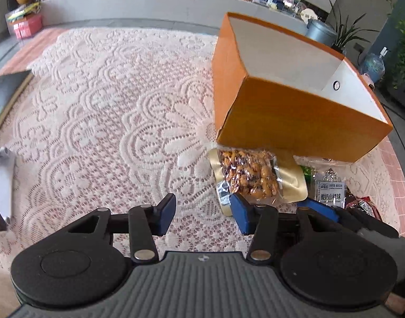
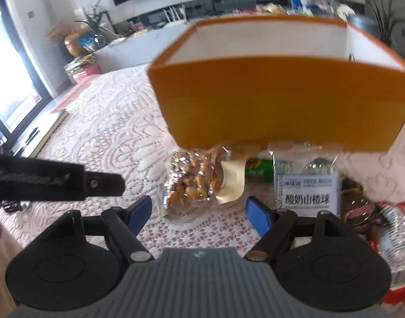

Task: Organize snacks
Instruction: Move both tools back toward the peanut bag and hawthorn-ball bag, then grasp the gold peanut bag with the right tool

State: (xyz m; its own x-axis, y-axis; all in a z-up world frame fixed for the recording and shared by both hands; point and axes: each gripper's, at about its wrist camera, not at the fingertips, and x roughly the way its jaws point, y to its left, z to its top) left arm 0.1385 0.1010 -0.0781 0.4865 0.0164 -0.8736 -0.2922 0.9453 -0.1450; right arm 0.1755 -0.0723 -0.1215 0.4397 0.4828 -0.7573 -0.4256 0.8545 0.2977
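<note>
An open orange box (image 1: 289, 111) with a white inside stands on the lace cloth; it also shows in the right wrist view (image 2: 279, 100). In front of it lies a clear and gold pack of brown nut snacks (image 1: 251, 176) (image 2: 196, 180). Beside it are a white-labelled packet (image 1: 331, 190) (image 2: 304, 190), a green packet (image 2: 259, 171) and red wrappers (image 2: 387, 225). My left gripper (image 1: 203, 213) is open and empty, just short of the nut pack. My right gripper (image 2: 201, 212) is open and empty, low in front of the nut pack. The right gripper's blue finger (image 1: 319, 209) shows in the left wrist view.
The lace cloth (image 1: 109, 106) covers a pink table. A dark flat object (image 1: 6, 92) lies at the table's left edge. A grey counter (image 1: 149, 2) with packets and a toy bear runs along the back. The left gripper's black arm (image 2: 57, 180) crosses the right wrist view.
</note>
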